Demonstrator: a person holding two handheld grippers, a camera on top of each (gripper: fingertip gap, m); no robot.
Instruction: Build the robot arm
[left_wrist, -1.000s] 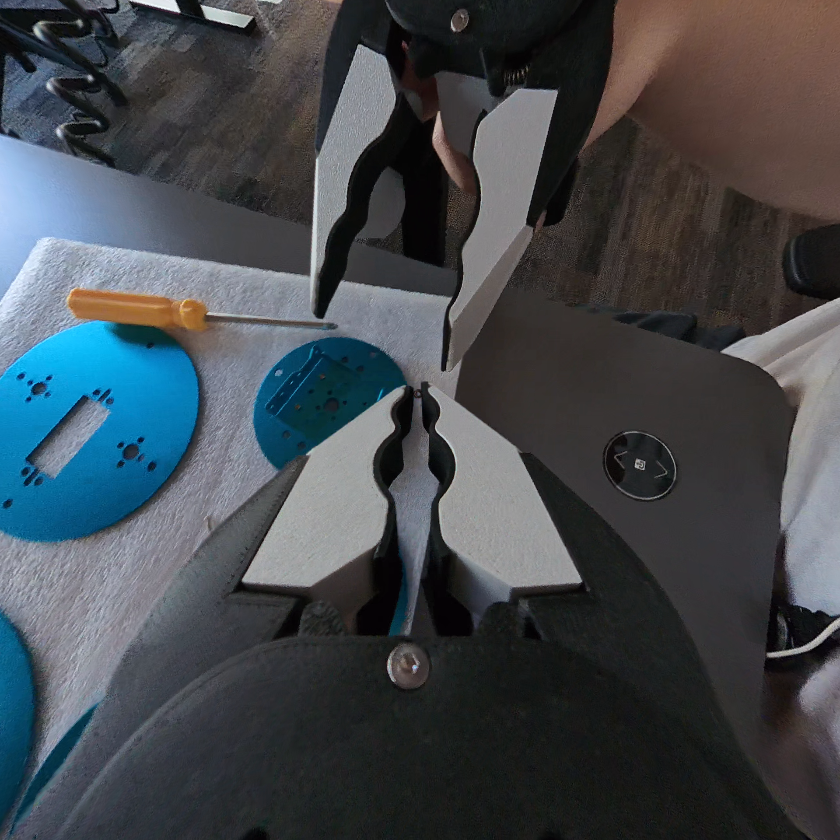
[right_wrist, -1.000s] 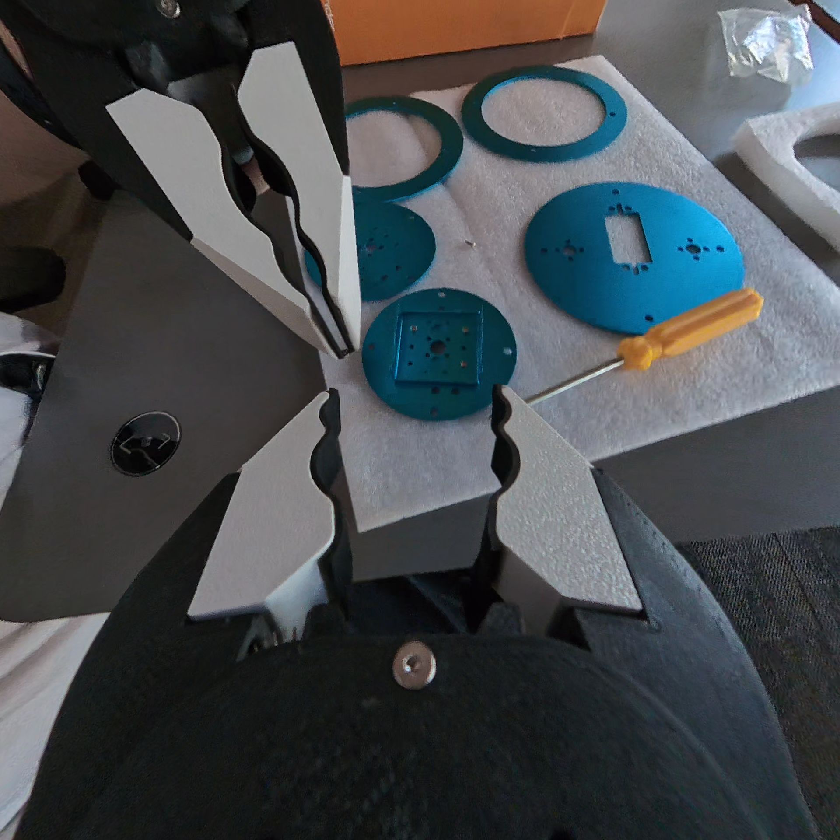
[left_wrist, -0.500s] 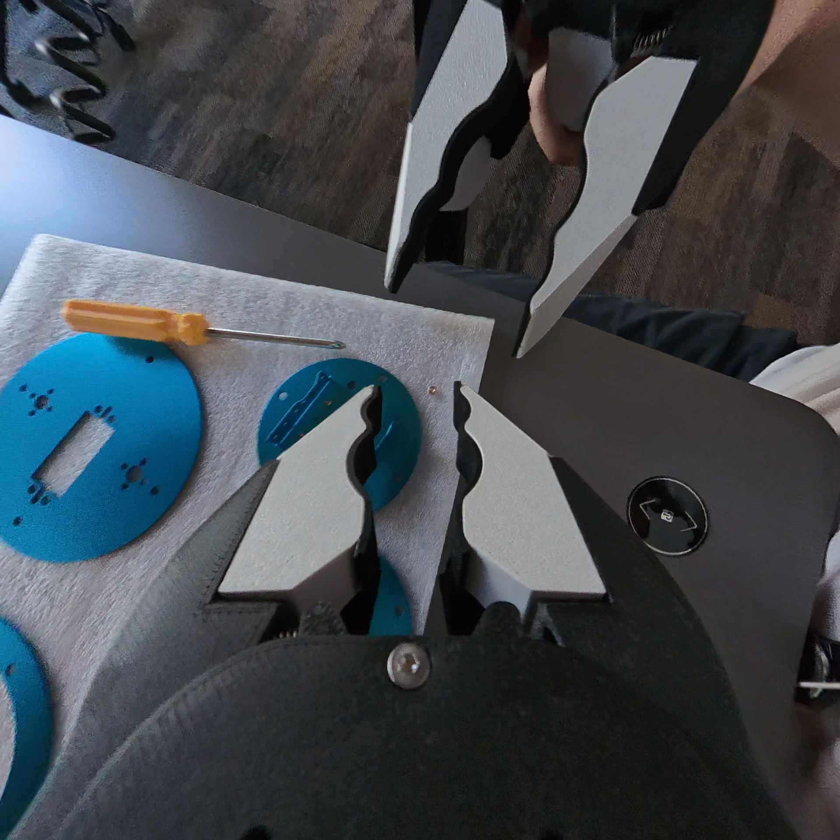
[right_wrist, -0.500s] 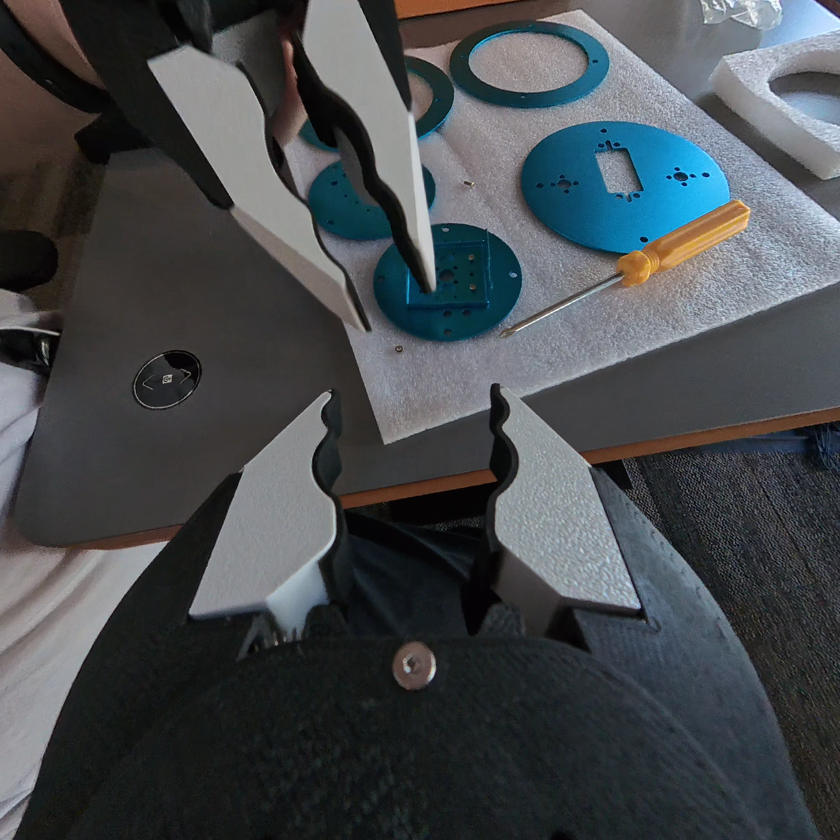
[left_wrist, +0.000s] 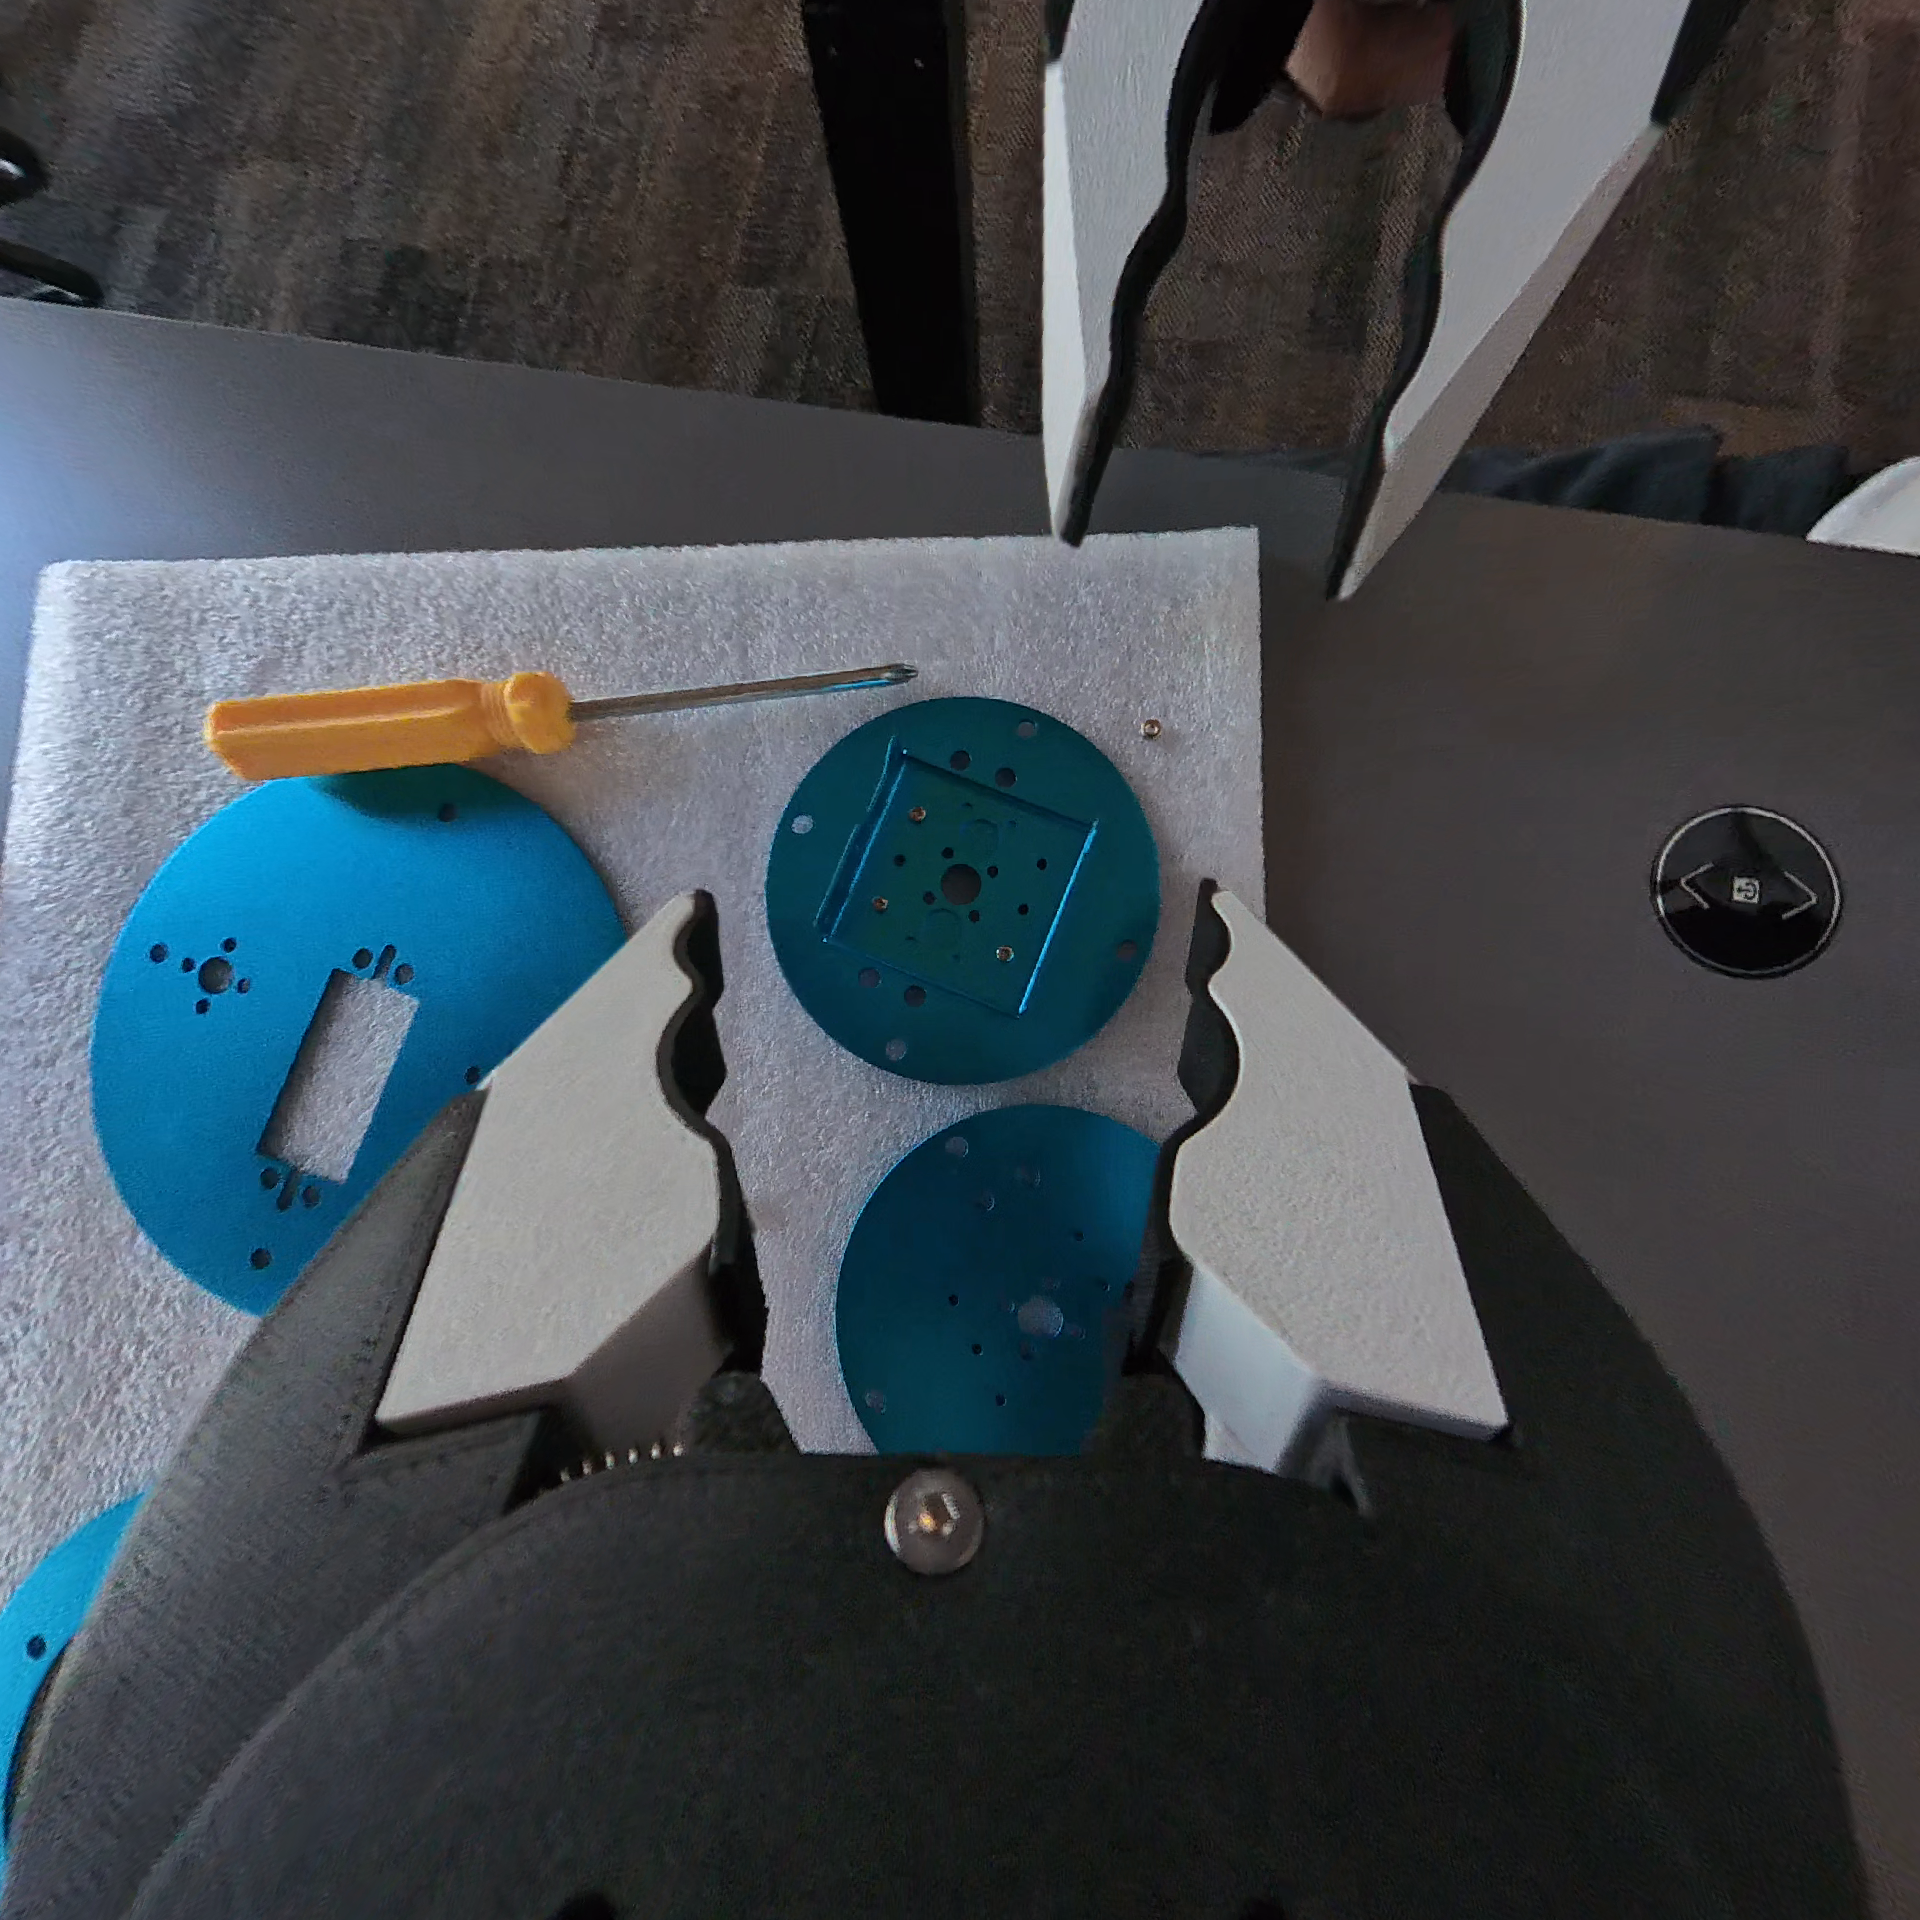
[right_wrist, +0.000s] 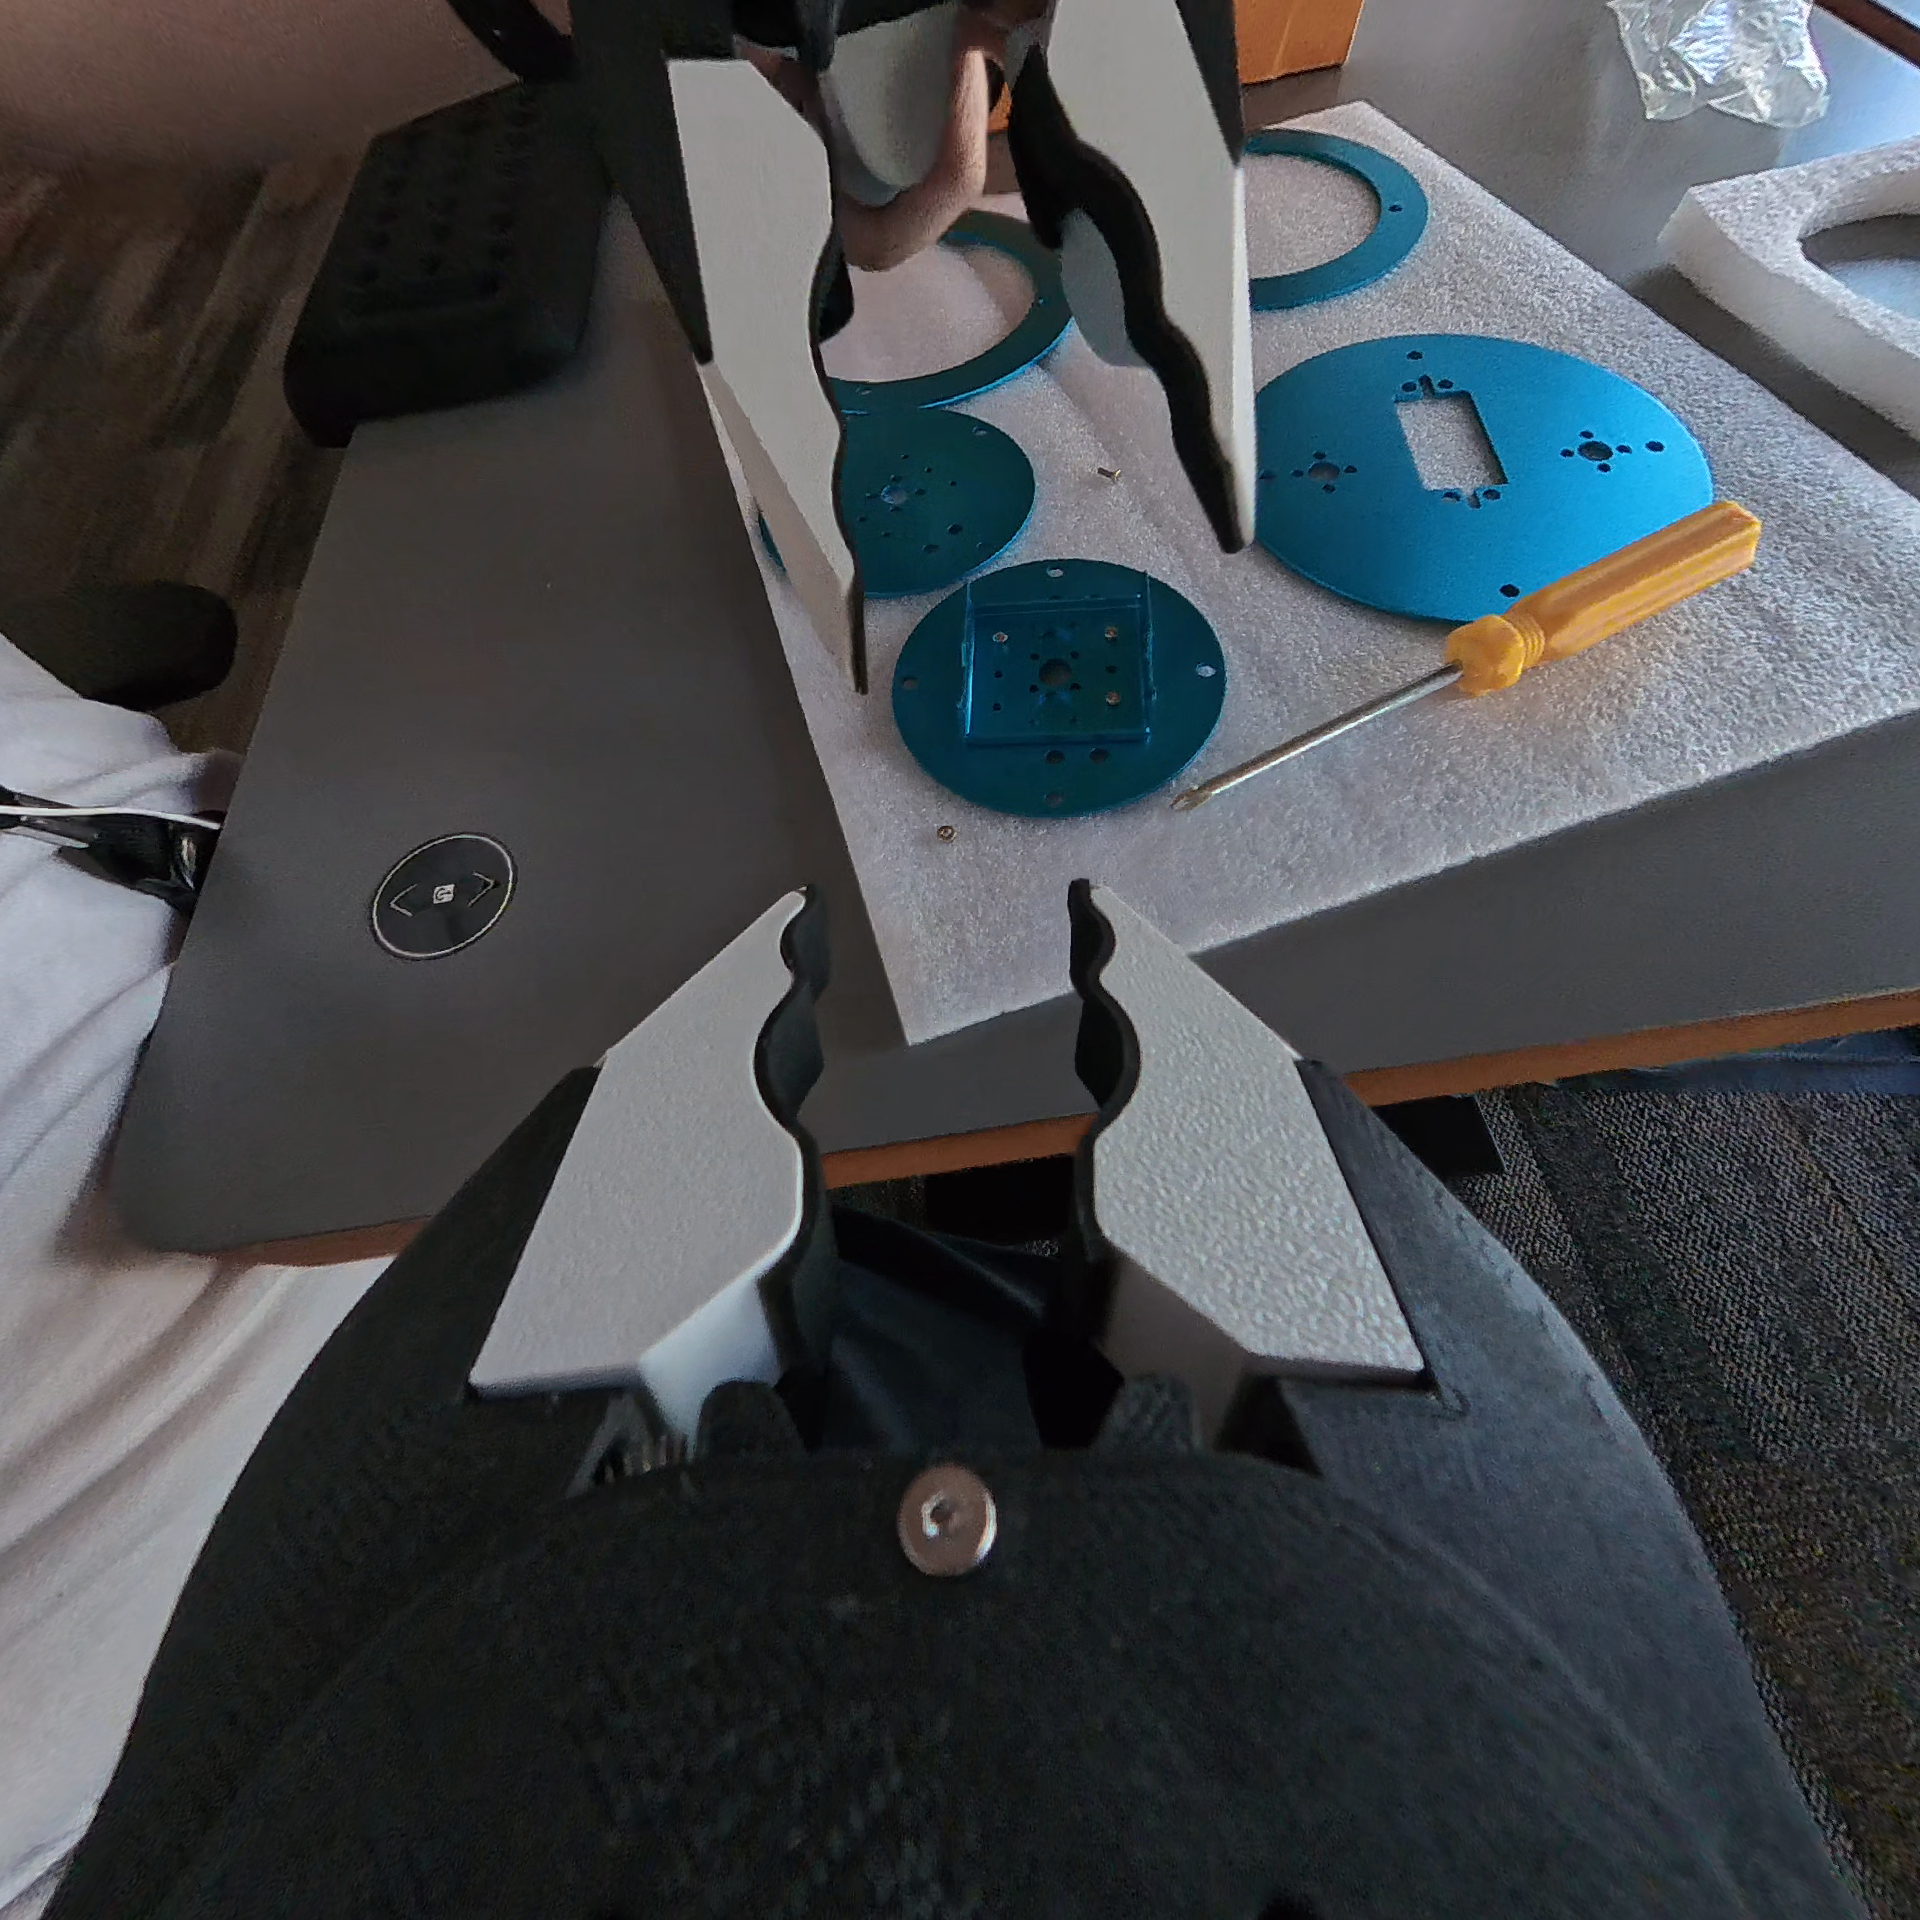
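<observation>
overhead, the left gripper (left_wrist: 951, 914) gapes wide and empty above a blue recessed disc (left_wrist: 961, 894) on the foam sheet (left_wrist: 675, 623) near the surface's front edge. the right gripper (right_wrist: 940, 899) hangs open, empty, off that edge; a tiny screw (right_wrist: 944, 832) lies near the sheet's front corner.

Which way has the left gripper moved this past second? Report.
Yes. The left gripper drew back from the foam pad's corner, toward the recessed blue disc.

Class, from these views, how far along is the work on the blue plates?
Done: brass bits sit in the recessed blue plate. In hand: nothing; left gripper and right gripper both open. Left: one brass bit loose on the foam, screwdriver lying unused.
</observation>
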